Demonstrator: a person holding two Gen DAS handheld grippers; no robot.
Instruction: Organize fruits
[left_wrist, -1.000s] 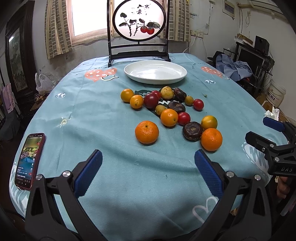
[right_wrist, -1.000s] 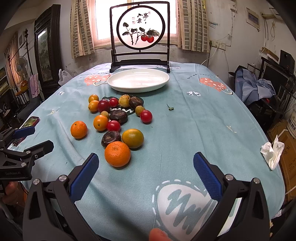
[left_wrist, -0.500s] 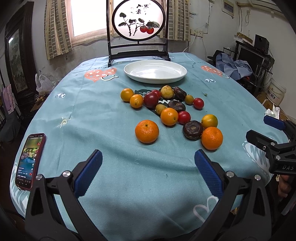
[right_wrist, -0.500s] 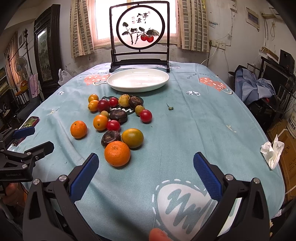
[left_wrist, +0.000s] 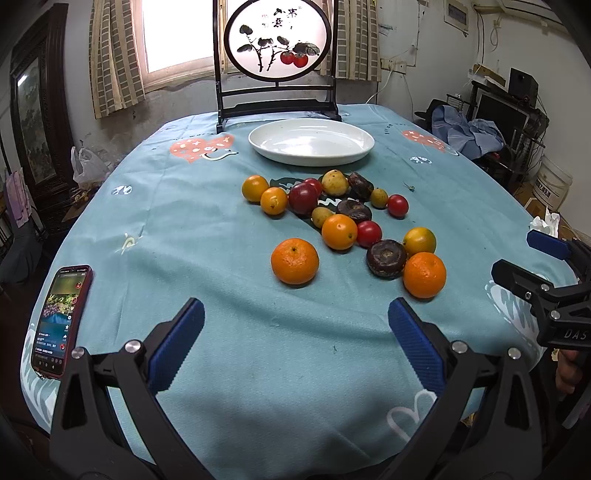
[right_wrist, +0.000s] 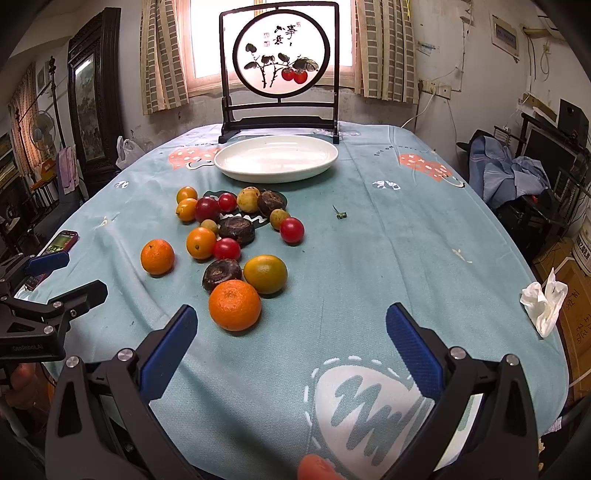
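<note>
Several fruits lie loose on the teal tablecloth: oranges, red tomatoes, small yellow fruits and dark brown ones. A large orange (left_wrist: 294, 260) lies ahead of my left gripper (left_wrist: 295, 345), which is open and holds nothing. Another orange (right_wrist: 235, 304) sits just beyond the left fingertip of my right gripper (right_wrist: 291, 345), also open and holding nothing. An empty white plate (left_wrist: 311, 141) (right_wrist: 276, 158) stands behind the fruit pile. The right gripper shows at the right edge of the left wrist view, the left gripper at the left edge of the right wrist view.
A phone (left_wrist: 61, 319) with a lit screen lies at the table's left edge. A dark wooden screen (right_wrist: 279, 70) with a painted round panel stands behind the plate. A crumpled tissue (right_wrist: 543, 304) rests on the right edge. Chairs and clutter surround the table.
Both grippers stay open; the views have barely shifted, with the fruits and plate in the same places.
</note>
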